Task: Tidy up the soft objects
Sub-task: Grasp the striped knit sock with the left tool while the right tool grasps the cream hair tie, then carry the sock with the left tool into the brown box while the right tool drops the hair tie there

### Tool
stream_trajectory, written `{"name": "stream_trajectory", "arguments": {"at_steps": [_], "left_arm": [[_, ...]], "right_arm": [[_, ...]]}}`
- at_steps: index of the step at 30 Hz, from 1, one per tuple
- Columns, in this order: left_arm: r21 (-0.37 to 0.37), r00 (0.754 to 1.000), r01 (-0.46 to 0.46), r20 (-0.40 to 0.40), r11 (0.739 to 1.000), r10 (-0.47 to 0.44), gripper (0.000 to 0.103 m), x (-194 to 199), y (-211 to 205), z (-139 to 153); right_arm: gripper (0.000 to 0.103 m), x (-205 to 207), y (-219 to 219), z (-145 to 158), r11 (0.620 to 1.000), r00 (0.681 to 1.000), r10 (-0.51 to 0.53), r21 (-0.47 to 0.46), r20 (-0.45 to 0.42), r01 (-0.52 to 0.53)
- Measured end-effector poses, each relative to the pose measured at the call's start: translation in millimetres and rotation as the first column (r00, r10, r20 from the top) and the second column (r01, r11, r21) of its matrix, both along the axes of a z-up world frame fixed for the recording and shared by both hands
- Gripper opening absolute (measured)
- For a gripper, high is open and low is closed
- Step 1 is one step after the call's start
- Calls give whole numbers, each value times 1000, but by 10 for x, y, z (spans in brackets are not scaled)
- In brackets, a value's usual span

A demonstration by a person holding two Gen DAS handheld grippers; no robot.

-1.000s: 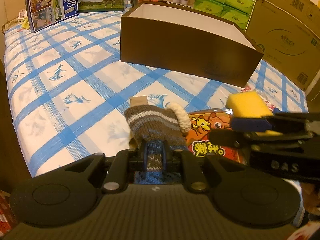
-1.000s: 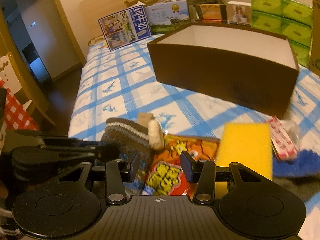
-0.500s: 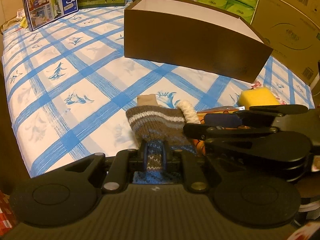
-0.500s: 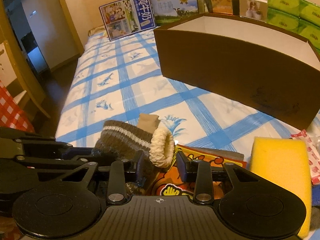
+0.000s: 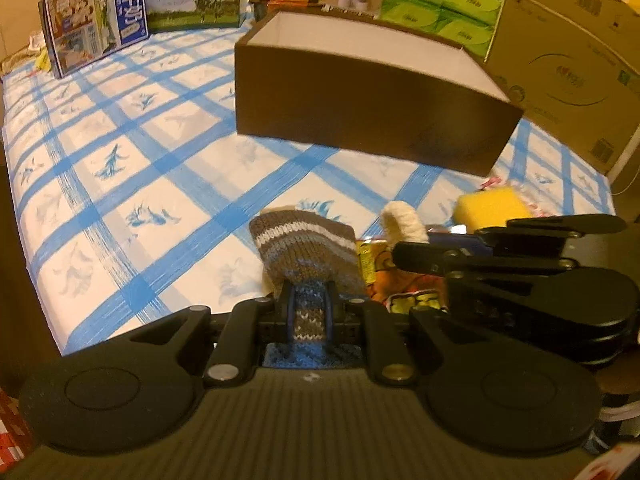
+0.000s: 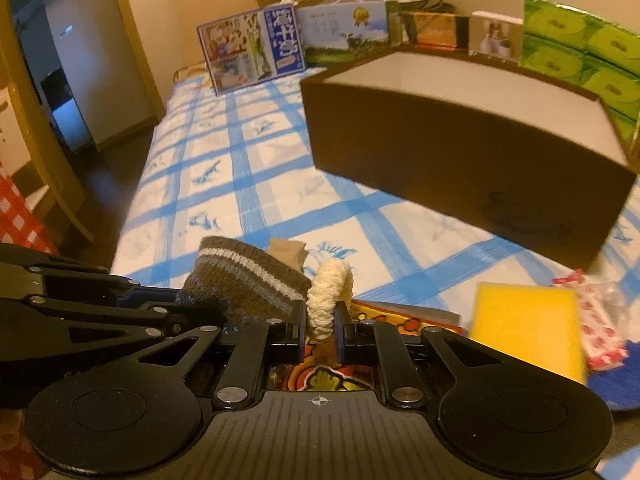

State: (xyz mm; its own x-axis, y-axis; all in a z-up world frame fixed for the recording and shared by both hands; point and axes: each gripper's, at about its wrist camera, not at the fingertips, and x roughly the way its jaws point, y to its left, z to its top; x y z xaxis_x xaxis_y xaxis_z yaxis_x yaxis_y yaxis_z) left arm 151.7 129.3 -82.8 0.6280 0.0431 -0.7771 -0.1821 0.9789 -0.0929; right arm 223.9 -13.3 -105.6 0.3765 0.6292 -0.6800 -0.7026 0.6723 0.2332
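While clamping tight on the blue-and-brown end of the striped knitted sock (image 5: 306, 246), left gripper (image 5: 309, 312) pointing down toward the near edge of the bed (image 5: 120, 168), sock fanning out just beyond the fingertips. Right gripper (image 6: 320, 330) coming in from the right, jaws closing on the sock's cream ribbed cuff (image 6: 330, 296), cuff standing between the two pads and touching them. Sock bridging both tools, brown body to the left, cream cuff to the right. Lying under and just right of the sock, an orange cartoon snack packet (image 6: 396, 316). Sitting further right, near the bed's edge, a yellow sponge (image 6: 528, 324), with a red-and-white wrapped packet (image 6: 598, 328) touching its right side. Standing well beyond, toward the far right, an open brown box (image 5: 372, 108) with a pale inside. Leaning along the far end, milk cartons (image 5: 96, 28) and green tissue packs (image 6: 580, 52).
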Motion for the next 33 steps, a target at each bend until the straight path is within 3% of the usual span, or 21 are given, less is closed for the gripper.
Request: {"name": "stream_trajectory", "arguments": {"at_steps": [15, 24, 28, 33], "left_arm": [[94, 991, 10, 130, 996, -22, 12, -407, -627, 967], [126, 978, 46, 195, 991, -70, 12, -621, -991, 1317], [130, 972, 62, 216, 990, -89, 12, -562, -977, 1433], [138, 969, 73, 225, 988, -103, 12, -243, -790, 1559]], "right_arm": [[14, -515, -756, 859, 990, 994, -74, 123, 75, 64], [14, -813, -1277, 1275, 974, 984, -137, 195, 114, 113], [14, -790, -1439, 1415, 968, 982, -151, 216, 111, 125], [14, -453, -1493, 1581, 967, 985, -142, 225, 101, 116]]}}
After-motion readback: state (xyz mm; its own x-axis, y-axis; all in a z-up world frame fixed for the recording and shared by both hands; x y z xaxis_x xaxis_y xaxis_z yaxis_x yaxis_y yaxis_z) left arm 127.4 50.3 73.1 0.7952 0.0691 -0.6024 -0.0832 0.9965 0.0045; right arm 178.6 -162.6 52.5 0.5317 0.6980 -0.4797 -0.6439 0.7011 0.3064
